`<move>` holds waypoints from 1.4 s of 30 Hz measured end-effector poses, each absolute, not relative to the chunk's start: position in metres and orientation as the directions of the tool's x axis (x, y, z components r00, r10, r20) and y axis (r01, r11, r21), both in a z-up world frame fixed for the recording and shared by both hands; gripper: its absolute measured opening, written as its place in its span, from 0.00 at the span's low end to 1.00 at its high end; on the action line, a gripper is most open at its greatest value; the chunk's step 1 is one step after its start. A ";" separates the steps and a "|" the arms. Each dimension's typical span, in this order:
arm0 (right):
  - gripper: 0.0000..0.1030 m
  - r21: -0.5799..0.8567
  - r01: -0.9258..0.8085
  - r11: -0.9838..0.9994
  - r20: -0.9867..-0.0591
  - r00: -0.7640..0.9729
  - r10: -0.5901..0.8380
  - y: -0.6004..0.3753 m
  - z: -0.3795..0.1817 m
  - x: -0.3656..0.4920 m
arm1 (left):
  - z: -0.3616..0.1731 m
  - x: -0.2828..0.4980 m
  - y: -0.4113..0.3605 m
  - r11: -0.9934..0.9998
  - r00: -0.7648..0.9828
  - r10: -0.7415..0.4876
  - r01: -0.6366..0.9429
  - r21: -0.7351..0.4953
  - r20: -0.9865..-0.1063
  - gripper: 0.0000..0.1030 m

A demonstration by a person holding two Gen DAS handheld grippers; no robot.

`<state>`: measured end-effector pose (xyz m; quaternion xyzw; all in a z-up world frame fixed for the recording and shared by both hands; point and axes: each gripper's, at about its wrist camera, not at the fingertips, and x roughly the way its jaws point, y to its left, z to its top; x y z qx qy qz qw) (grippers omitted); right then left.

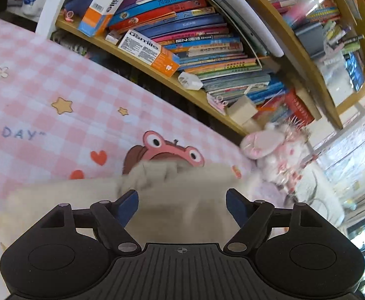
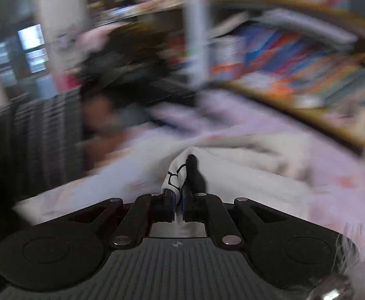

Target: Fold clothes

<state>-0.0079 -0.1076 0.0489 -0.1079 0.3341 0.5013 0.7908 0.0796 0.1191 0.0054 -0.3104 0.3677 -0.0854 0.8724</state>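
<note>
On the pink checked bedsheet (image 1: 45, 80) the cream garment (image 1: 177, 200) lies bunched under your left gripper (image 1: 182, 206), whose jaws stand released and empty above it. Your right gripper (image 2: 178, 200) is clenched on a white printed fold (image 2: 175, 175); the view is blurred, so carry that edge slowly and lay it square

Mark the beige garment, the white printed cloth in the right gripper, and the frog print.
beige garment (image 1: 182, 200), left wrist view, flat middle between the fingers.
white printed cloth (image 2: 176, 175), right wrist view, bunched part above the pads.
frog print (image 1: 167, 150), left wrist view, face.
</note>
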 end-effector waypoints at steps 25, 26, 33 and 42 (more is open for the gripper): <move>0.66 0.111 -0.859 0.500 -0.864 0.165 0.475 -0.204 0.019 0.019 | 0.039 -0.010 0.070 0.932 0.721 -0.256 0.008 -0.362 -0.644 0.77; 0.66 0.105 -0.862 0.495 -0.865 0.166 0.473 -0.208 0.020 0.020 | 0.040 -0.016 0.070 0.932 0.728 -0.252 0.006 -0.362 -0.638 0.77; 0.66 0.192 -0.815 0.547 -0.872 0.114 0.477 -0.241 0.007 0.051 | 0.045 -0.053 0.053 0.923 0.725 -0.289 0.037 -0.384 -0.625 0.77; 0.10 0.566 -0.684 0.460 -0.673 -0.061 0.737 -0.214 0.015 0.073 | 0.047 -0.083 0.015 0.948 0.699 -0.283 0.101 -0.301 -0.656 0.78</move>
